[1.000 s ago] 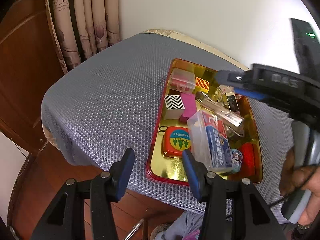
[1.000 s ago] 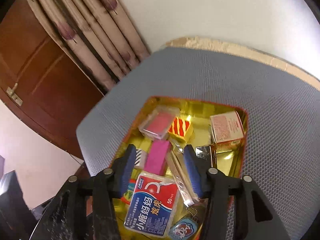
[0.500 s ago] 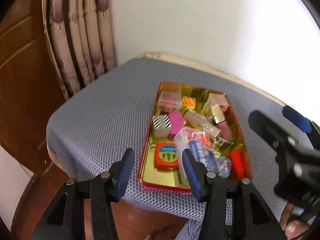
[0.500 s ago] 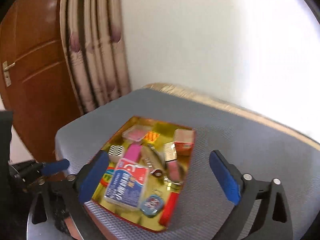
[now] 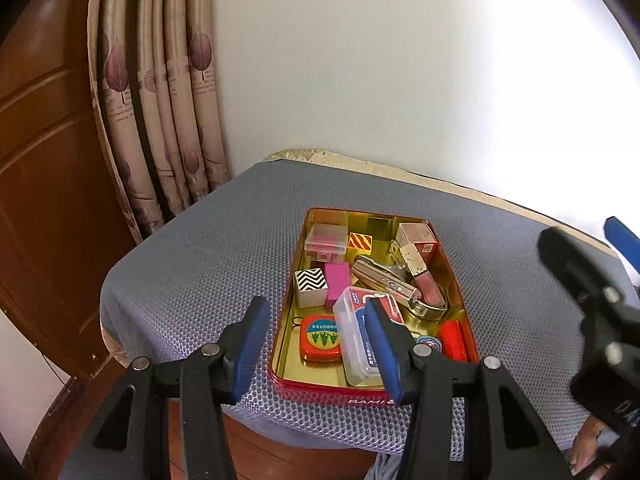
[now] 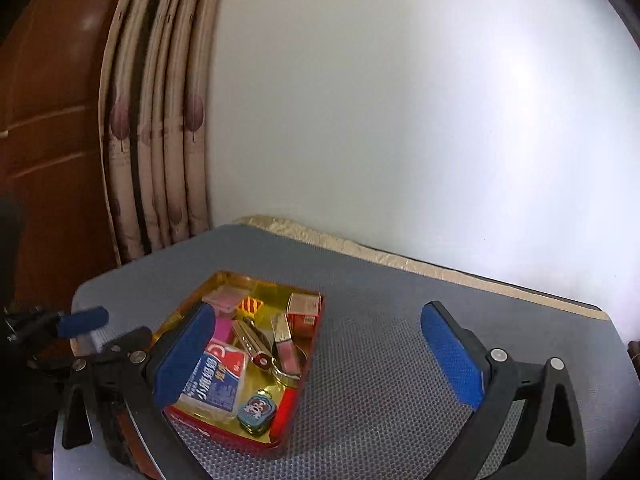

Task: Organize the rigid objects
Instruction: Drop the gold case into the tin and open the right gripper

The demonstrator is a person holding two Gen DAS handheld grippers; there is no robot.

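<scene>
Above grey mat, clear of red tin | right gripper spread wide, empty; left gripper half-open, empty | everything apparently inside tin: withdraw level, avoid clipping rim

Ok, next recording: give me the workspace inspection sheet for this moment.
Surface: grey mesh mat over the table.
Job's things: red tin tray with gold inside holds a floss-pick box, zigzag block, pink block, tape measure and other small items.
Clutter: nothing seen outside the tray.
Grippers: left hand-held gripper half open, empty; right hand-held gripper wide open, empty.
Cables: nothing seen.
Surroundings: white wall, patterned curtain, wooden door.
</scene>
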